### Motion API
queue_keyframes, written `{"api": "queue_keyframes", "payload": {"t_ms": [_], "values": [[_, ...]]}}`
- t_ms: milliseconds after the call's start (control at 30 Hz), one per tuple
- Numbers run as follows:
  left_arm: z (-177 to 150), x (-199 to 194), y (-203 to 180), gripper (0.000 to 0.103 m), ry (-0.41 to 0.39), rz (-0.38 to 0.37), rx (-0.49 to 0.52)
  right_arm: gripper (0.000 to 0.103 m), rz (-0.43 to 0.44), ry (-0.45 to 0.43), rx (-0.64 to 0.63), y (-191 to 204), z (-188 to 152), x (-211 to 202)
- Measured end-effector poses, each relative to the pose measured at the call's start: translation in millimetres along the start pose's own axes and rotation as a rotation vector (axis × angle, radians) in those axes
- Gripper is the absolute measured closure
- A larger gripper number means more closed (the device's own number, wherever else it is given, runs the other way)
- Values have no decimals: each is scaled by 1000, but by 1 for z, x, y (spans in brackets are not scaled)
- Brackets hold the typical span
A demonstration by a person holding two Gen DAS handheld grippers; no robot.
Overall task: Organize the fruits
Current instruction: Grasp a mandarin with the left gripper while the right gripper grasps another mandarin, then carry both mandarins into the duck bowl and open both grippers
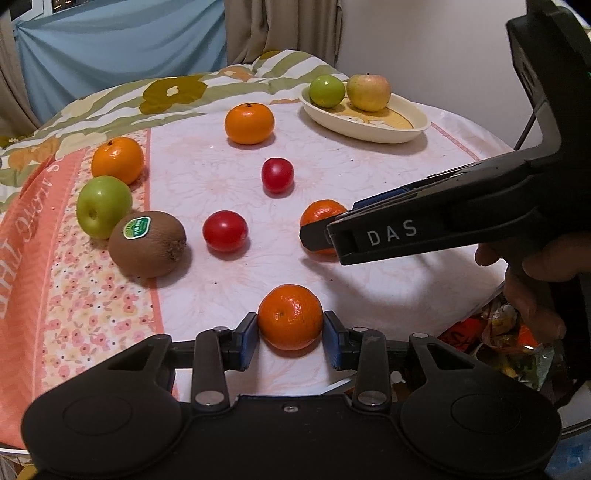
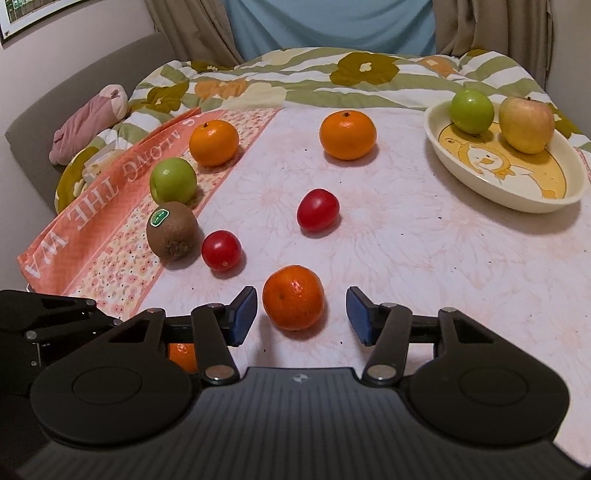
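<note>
Left wrist view: we see the fingers (image 1: 248, 334) of the left gripper (image 1: 290, 332) clamped on a mandarin (image 1: 290, 316), both blue pads touching its sides while it sits on the bench (image 1: 388, 184). The right gripper (image 1: 325, 230) reaches in from the right, held by a hand (image 1: 532, 280), its tips at a second mandarin (image 1: 320, 218). The bench carries a pale floral cloth (image 1: 207, 177) with a pink lettered border (image 1: 40, 236) on the left. Behind it lie a green-and-orange flowered quilt (image 1: 173, 90), a blue drape (image 1: 122, 48) and beige curtains (image 1: 280, 26).

We count here four orange citrus fruits, two red tomatoes (image 1: 225, 230), one kiwi (image 1: 147, 243), and one green apple (image 1: 104, 206) on the cloth. A cream dish (image 1: 369, 127) at the far right holds one more green apple and one yellow apple.

Right wrist view: the fingers (image 2: 356, 315) of the right gripper (image 2: 301, 314) stand apart on either side of a mandarin (image 2: 293, 297); a gap shows at each pad, so nothing is gripped. The other mandarin (image 2: 181, 356) peeks out at lower left, beside the left gripper (image 2: 55, 321).

On the cloth (image 2: 406, 240) we count two larger oranges (image 2: 347, 134), two tomatoes (image 2: 221, 251), one kiwi (image 2: 171, 230) and one green apple (image 2: 173, 185). The dish (image 2: 517, 195) at the right holds two apples. A grey seat (image 2: 85, 85) with a pink bundle (image 2: 88, 122) stands at the left.
</note>
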State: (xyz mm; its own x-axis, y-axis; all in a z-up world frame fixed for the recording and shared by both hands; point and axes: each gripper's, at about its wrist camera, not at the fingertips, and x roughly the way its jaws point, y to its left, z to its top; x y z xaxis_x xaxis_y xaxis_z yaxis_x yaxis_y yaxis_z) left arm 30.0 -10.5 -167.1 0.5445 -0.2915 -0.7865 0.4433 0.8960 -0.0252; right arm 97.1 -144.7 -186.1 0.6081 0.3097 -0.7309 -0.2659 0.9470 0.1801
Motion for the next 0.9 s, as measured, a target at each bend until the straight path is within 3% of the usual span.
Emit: {"api": "queue_keyframes", "payload": {"t_ms": [67, 100, 567, 900], "values": [[0, 0, 1, 62, 3, 0, -3, 42, 6, 11, -8, 0, 0, 3], [0, 0, 2, 62, 5, 1, -7, 50, 19, 18, -12, 0, 1, 5], [22, -13, 1, 62, -10, 60, -41, 51, 53, -5, -29, -16, 17, -21], [63, -27, -25, 62, -44, 66, -47, 51, 35, -51, 15, -65, 37, -67]]}}
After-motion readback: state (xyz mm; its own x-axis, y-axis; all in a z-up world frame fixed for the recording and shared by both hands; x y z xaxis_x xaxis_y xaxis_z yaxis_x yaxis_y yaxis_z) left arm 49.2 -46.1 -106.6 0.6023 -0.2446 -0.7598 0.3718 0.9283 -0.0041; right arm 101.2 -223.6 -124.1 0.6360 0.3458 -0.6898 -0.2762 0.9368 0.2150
